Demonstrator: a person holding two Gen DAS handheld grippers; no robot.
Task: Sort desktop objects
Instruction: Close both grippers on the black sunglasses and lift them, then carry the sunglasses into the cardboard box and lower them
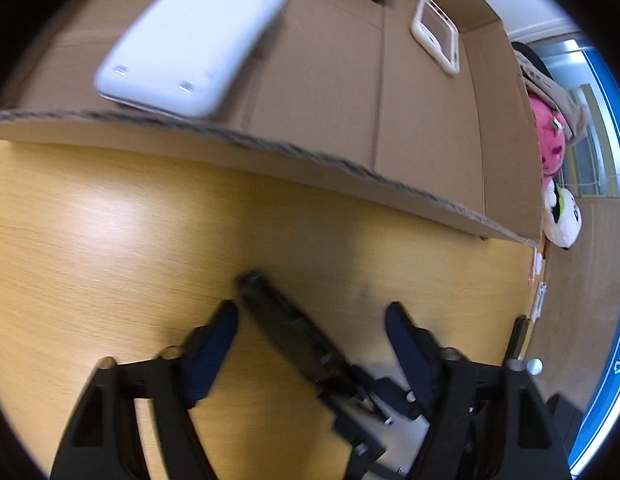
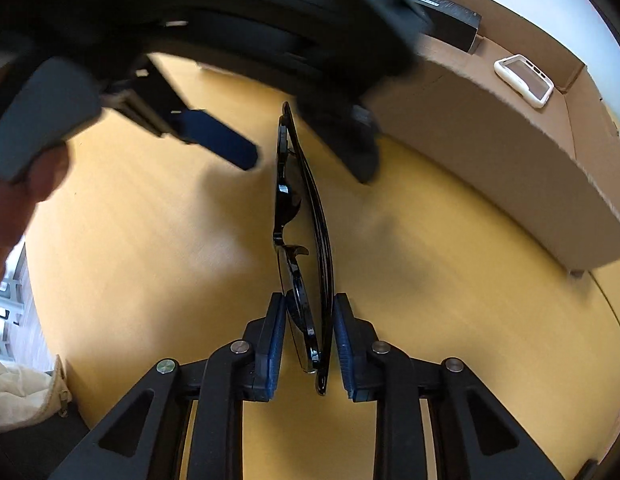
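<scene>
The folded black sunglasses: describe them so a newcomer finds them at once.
Start at the yellow wooden desk in front of the open cardboard box. On the bare wood lie the folded black sunglasses, near end squeezed between the right tongs. Unlike the white items in the box, they are glossy black, thin, and outside it.

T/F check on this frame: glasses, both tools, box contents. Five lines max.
1. The right tool has the folded black glasses between its pads. True.
2. The glasses are inside the cardboard box. False: they are over the wooden table, outside the box.
3. A white tray lies in the box. True.
4. The left tool is clamped on the glasses. False: its pads stand apart on either side of them.
5. The white phone case sits on the table. False: it is in the box.
</scene>
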